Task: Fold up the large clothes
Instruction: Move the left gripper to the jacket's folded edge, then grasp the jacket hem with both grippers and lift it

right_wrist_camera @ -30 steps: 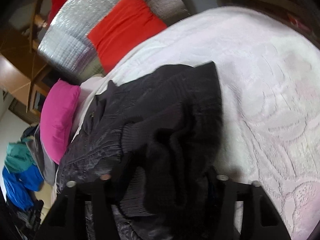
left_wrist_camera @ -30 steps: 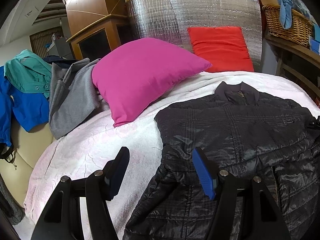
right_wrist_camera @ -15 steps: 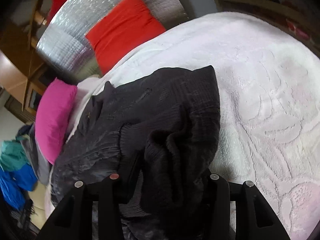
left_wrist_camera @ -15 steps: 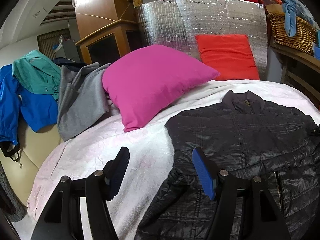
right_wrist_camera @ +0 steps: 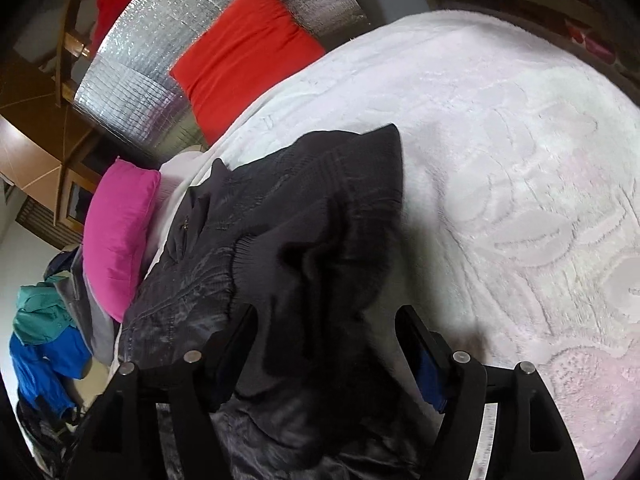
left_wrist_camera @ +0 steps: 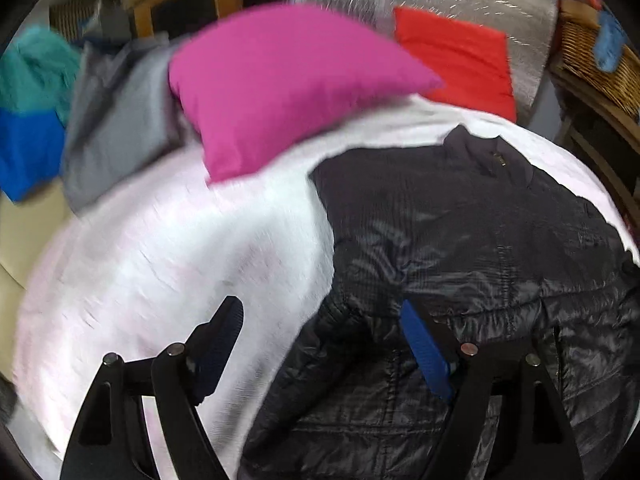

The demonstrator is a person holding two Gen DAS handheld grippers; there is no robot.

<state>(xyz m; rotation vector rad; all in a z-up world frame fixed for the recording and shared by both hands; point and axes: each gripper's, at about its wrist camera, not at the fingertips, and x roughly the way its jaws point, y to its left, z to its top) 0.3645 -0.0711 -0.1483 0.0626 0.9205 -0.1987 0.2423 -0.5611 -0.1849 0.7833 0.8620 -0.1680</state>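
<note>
black padded jacket: lying collar-up on the white blanket, sleeve folded across. left gripper widening, jaws apart, straddling the 7 o'clock hem edge. right gripper widening, seemingly releasing the sleeve. next: pinching the hem.

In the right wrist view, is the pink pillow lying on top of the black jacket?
No, the pink pillow sits beside the black jacket, past its collar.

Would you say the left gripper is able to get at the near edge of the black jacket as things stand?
Probably yes. The left gripper has just been opening, nothing is between its pads, and the black jacket lies flat on the white blanket with its edge right beneath the jaws, uncovered.
</note>
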